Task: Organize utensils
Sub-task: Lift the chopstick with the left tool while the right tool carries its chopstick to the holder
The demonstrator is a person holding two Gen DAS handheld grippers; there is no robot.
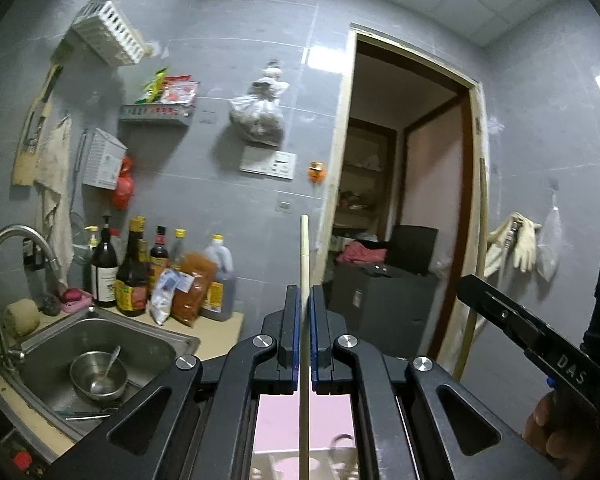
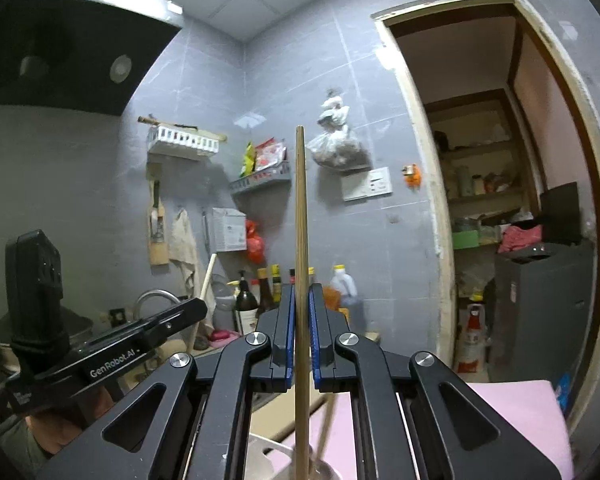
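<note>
Fingers on both grippers are clamped on a chopstick each: left gripper [image 1: 304, 300] pinches the pale chopstick [image 1: 304, 256], right gripper [image 2: 300, 300] the darker chopstick [image 2: 300, 208]. Keep both upright, lower slowly into the cup [image 2: 320, 470] below.

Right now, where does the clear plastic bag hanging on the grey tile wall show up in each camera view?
Left wrist view: the clear plastic bag hanging on the grey tile wall is upper centre, left of the doorway.
Right wrist view: the bag is centre, just right of the upright brown chopstick.
Shared landmark: the white switch panel directly below the bag.
</note>
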